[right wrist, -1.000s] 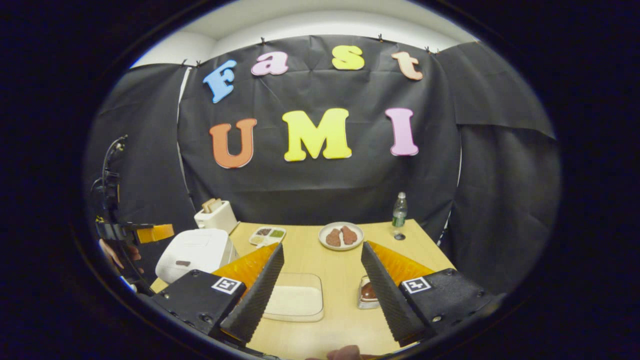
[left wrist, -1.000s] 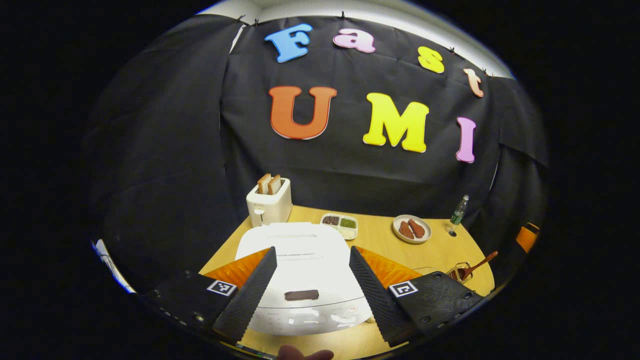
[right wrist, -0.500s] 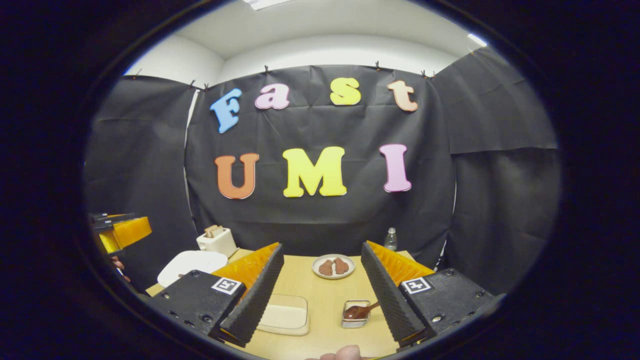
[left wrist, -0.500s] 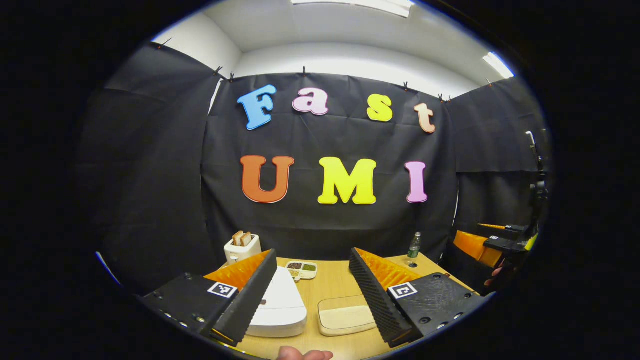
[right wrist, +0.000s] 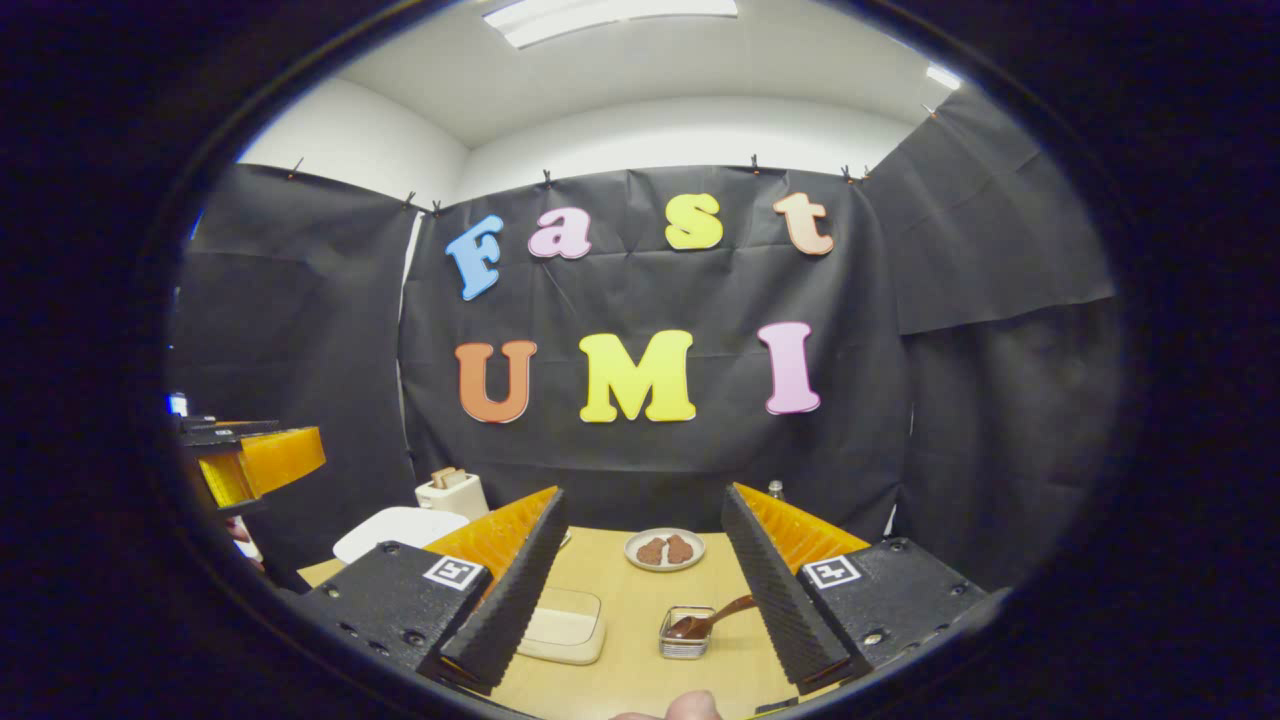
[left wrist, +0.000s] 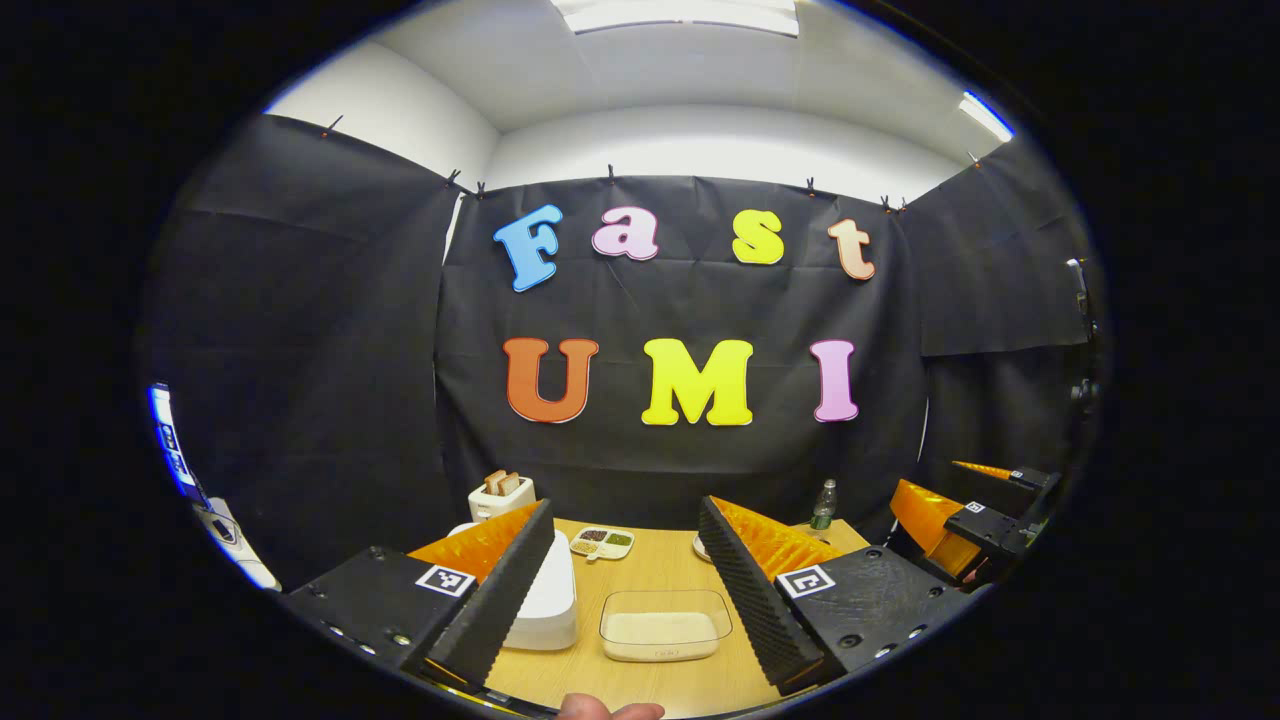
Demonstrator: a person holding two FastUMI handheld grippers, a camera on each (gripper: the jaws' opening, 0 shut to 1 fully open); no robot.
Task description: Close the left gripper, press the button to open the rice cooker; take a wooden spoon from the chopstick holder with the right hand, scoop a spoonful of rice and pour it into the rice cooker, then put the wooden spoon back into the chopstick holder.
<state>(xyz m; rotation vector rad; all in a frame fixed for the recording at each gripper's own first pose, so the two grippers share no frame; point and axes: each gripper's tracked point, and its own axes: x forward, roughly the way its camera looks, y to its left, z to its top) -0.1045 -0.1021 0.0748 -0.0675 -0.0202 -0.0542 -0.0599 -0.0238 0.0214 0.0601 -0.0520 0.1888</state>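
Right gripper view: my right hand-held gripper [right wrist: 640, 580] is released; the wooden spoon [right wrist: 712, 618] looks light and stiff, so I would grasp its handle.

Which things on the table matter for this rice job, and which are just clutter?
Job:
rice cooker
container of rice
wooden spoon
chopstick holder

Clutter:
toaster
divided dish
plate of food
bottle
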